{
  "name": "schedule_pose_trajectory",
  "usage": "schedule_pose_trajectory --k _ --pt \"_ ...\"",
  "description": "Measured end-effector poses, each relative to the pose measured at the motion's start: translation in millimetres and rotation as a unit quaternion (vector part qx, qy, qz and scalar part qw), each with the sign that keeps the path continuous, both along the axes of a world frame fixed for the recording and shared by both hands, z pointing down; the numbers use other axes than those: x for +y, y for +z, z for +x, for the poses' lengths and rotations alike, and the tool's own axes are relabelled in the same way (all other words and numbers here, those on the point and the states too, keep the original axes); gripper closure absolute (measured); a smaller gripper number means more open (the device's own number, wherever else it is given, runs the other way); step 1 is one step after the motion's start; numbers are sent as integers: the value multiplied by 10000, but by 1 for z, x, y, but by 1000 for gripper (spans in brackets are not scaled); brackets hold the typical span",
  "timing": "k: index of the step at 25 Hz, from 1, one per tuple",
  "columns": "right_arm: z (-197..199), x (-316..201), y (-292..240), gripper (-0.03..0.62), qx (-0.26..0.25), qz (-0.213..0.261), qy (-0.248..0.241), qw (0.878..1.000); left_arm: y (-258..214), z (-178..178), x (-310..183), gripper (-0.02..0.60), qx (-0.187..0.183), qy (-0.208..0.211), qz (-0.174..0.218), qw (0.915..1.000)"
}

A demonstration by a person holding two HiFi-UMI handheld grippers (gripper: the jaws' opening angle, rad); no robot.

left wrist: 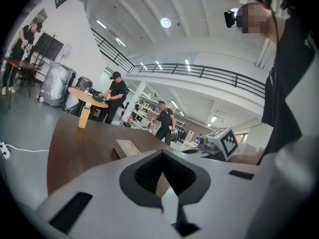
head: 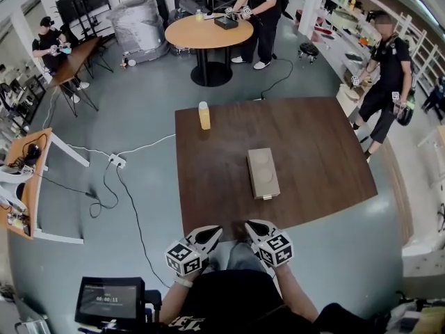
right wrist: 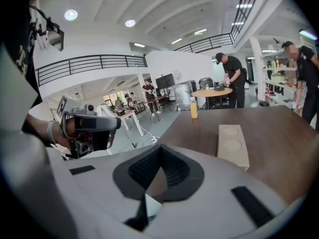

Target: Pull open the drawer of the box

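Observation:
The box (head: 263,173) is a flat tan block lying lengthwise near the middle of the dark brown table (head: 320,145); its short near end faces me. It also shows as the box (left wrist: 127,147) in the left gripper view and the box (right wrist: 233,144) in the right gripper view. Both grippers hover at the table's near edge, short of the box. My left gripper (head: 214,233) is shut and empty, jaws meeting at the tips (left wrist: 162,153). To its right, my right gripper (head: 252,225) is likewise shut with nothing held (right wrist: 160,148).
An orange bottle (head: 204,115) stands near the table's far left corner. A person (head: 384,82) stands by the far right corner. Behind, a round table (head: 208,32) has another person at it. A power strip (head: 117,161) and cables lie on the floor at left.

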State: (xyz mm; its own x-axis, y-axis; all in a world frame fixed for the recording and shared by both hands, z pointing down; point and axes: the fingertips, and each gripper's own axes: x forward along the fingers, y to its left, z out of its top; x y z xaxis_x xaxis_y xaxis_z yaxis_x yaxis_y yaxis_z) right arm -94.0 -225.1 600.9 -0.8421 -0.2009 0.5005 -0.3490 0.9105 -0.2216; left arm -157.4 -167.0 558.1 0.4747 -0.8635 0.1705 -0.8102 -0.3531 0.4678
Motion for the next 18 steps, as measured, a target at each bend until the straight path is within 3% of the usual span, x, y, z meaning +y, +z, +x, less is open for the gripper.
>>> schedule_pose_trajectory --k 5,14,18 --pt "10 -35 0 606 63 369 577 9976 -5 0 -19 581 56 25 116 9999" --pt "40 -76 43 590 183 436 1416 9888 24 22 -43 581 4 407 121 9991" --pt "55 -93 73 543 410 407 1821 9816 45 29 -49 581 -4 522 68 9986"
